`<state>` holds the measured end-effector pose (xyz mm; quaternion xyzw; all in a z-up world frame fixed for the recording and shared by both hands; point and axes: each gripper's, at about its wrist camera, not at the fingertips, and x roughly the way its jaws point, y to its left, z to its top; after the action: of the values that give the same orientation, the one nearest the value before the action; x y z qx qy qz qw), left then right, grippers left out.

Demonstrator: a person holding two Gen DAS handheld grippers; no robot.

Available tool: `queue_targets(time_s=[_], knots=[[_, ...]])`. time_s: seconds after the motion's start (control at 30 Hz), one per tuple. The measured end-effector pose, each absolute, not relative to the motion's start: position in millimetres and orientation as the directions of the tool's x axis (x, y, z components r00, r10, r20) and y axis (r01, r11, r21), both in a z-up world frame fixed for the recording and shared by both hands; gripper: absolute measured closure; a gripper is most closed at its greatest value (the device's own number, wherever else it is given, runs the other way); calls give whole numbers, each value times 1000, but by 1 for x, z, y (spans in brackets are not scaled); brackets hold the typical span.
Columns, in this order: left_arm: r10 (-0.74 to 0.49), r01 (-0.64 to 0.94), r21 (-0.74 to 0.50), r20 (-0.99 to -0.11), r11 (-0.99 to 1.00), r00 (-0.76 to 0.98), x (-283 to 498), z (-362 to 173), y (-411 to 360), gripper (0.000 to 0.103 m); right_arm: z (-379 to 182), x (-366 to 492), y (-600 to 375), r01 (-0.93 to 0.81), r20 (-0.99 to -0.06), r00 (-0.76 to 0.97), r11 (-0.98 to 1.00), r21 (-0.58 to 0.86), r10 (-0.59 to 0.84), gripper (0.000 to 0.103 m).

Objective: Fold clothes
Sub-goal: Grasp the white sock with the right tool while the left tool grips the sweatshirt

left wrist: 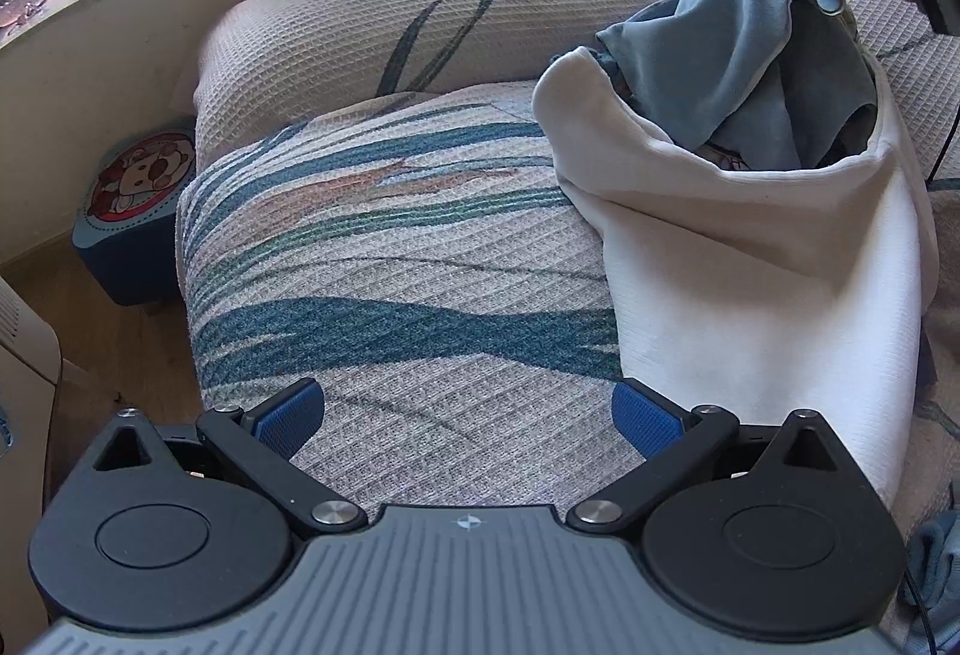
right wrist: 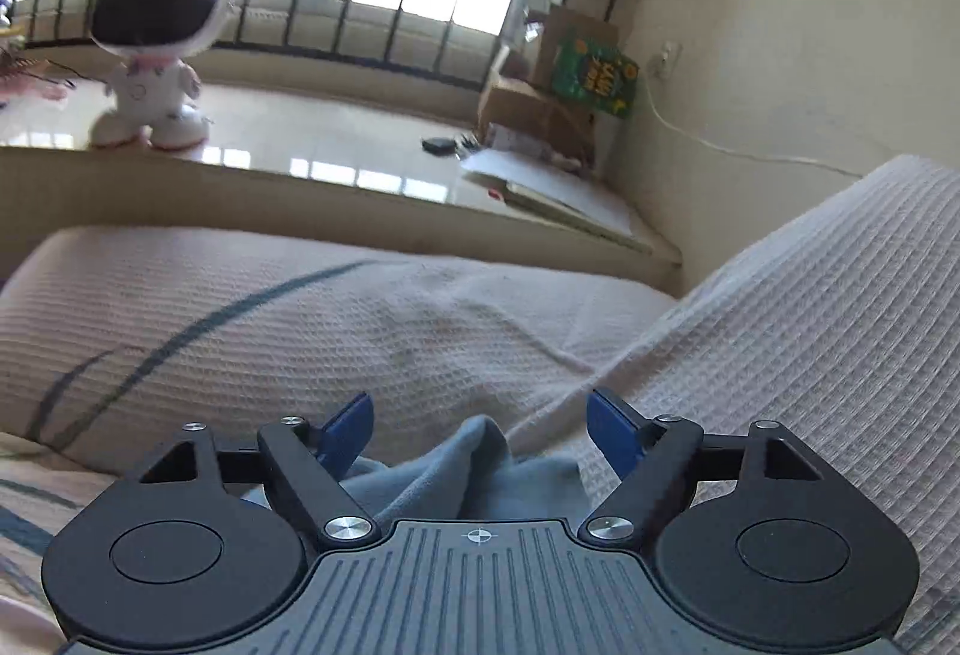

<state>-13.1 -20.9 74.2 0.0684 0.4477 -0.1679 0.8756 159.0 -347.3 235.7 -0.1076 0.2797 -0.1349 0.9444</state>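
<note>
The clothes sit in a loose heap on the sofa [left wrist: 420,259]: a blue cloth [left wrist: 750,55] piled over a white cloth [left wrist: 750,265]. The right claw [right wrist: 477,430] hangs above the blue cloth with its jaws apart and nothing between them; the left claw [left wrist: 468,418] also gapes empty over the bare seat. The likely trouble is the tangle (the blue one is bunched inside the white one's folds): a pinch there could lift both garments together, or catch only a thin edge that slips free.
</note>
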Motion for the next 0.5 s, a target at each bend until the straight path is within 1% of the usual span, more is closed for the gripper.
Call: queue_targets(time_s=[0.07,0.13,0.2,0.3,0.37,0.43,0.5], knots=[[-237,366,-26,-804,930,545,-18,76,-26,0,257,137,-336,139,-470,847,957,-254,-248,23],[-237,373,-20,-803,928,547,-23,76,-30,0,275,113,-318,35,-448,884,974,-224,-135,23],[-233,375,-14,-804,927,546,-27,76,-33,0,279,94,-296,-92,-465,885,978,-186,-5,23],[-229,375,-8,-803,927,550,-35,78,-34,0,260,77,-254,-294,-552,813,949,-111,187,22],[-217,370,9,-798,929,563,-42,81,-32,0,232,73,-222,-406,-625,734,910,-90,265,21],[-200,357,22,-794,934,574,-47,84,-27,0,198,75,-189,-492,-705,646,866,-91,293,21],[-183,333,26,-795,943,579,-50,85,-20,0,171,77,-165,-523,-745,609,844,-120,271,21]])
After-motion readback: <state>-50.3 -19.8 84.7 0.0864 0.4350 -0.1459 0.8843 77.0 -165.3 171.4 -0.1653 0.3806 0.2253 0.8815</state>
